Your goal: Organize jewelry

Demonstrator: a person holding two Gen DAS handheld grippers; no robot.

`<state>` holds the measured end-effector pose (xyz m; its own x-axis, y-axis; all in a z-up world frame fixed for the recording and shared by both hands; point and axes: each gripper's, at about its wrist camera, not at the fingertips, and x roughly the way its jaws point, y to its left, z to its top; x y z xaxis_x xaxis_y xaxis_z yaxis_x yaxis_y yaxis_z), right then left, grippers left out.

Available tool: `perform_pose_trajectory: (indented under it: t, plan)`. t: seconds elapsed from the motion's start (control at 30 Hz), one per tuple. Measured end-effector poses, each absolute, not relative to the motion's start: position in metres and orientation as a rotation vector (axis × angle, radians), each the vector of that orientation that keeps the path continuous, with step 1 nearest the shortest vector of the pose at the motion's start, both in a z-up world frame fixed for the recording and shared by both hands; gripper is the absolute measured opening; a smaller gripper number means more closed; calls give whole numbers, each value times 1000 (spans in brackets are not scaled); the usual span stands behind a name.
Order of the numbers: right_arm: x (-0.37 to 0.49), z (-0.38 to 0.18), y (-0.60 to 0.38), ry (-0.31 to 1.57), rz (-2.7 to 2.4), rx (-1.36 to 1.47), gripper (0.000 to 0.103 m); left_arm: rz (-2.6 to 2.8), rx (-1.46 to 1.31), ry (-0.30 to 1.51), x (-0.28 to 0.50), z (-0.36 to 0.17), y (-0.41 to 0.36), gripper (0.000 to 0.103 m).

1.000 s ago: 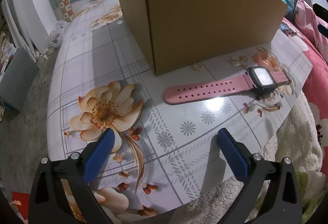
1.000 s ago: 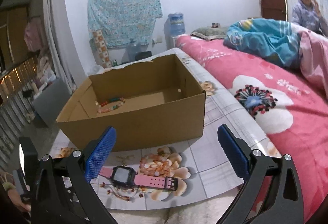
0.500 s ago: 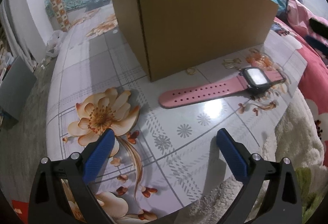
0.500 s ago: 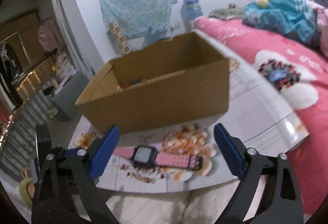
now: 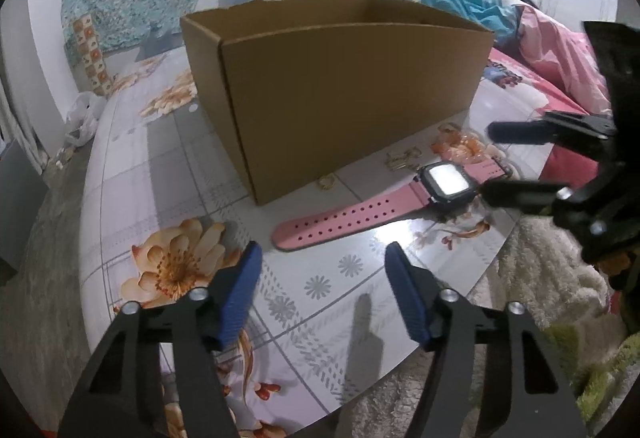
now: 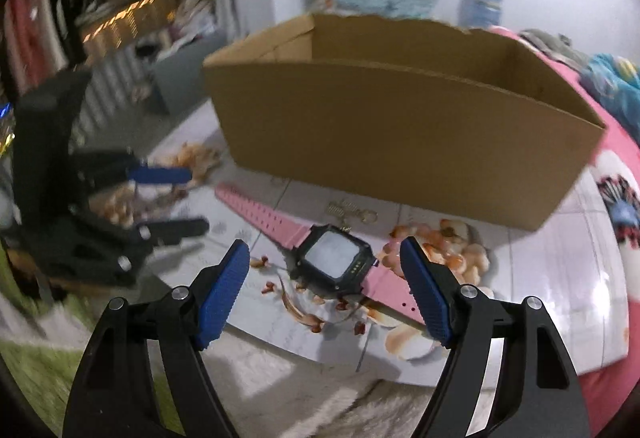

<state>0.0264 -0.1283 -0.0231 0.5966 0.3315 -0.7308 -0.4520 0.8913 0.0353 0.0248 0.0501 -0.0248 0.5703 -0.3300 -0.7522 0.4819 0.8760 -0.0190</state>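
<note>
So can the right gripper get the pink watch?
Probably yes. The right gripper is right over the pink watch, its jaws closing but not touching yet. Nothing blocks it; the cardboard box sits behind.

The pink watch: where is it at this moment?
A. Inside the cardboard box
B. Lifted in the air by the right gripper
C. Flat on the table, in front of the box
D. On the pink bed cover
C. The watch lies flat on the flowered table, strap stretched out, just in front of the box; the right gripper hangs over it, closing, but its pads do not press it.
</note>
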Motion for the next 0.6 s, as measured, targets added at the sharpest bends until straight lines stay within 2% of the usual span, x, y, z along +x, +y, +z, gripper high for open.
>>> perform_pose_trajectory:
  t: [0.27, 0.3, 0.43, 0.6]
  plan:
    - [45, -40, -119, 883, 523, -300, 67, -546, 213, 834, 22, -25, 42, 37]
    - [46, -43, -117, 893, 535, -311, 64, -557, 221, 832, 21, -25, 40, 35]
    - [53, -49, -117, 925, 548, -351, 51, -589, 254, 819, 22, -21, 34, 34]
    - [58, -48, -122, 951, 614, -332, 50, -613, 310, 807, 22, -20, 27, 34]
